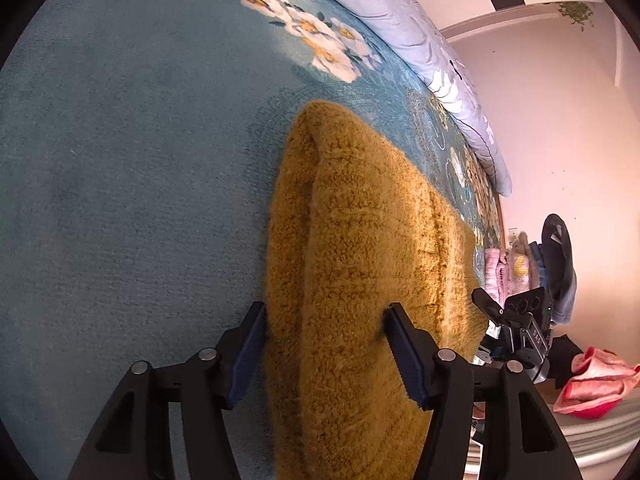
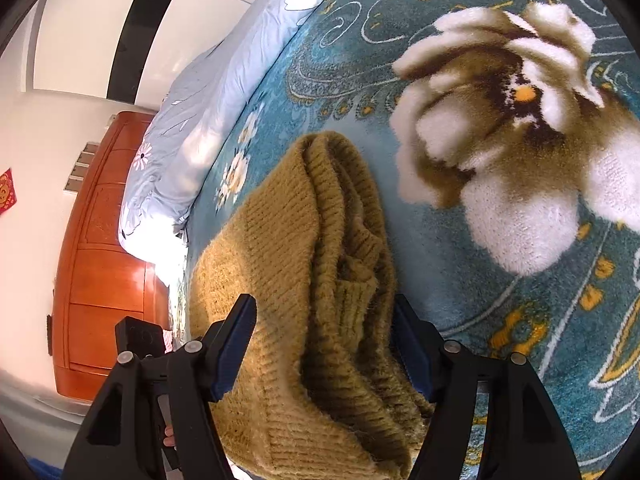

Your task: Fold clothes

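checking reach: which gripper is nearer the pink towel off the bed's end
Right. The right gripper sits at the sweater's edge beside the pink towel; the left gripper straddles the sweater's far fold.

Mustard sweater between parted left tool jaws

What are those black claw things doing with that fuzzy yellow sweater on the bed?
A person is folding clothes with a handheld gripper in each hand. The mustard sweater lies folded up on the teal flowered blanket. The left gripper and the right gripper each straddle an end of the bundle, with their jaws apart and not pinching it. It looks like a fold has just been laid down and let go. More clothes wait beside the bed.
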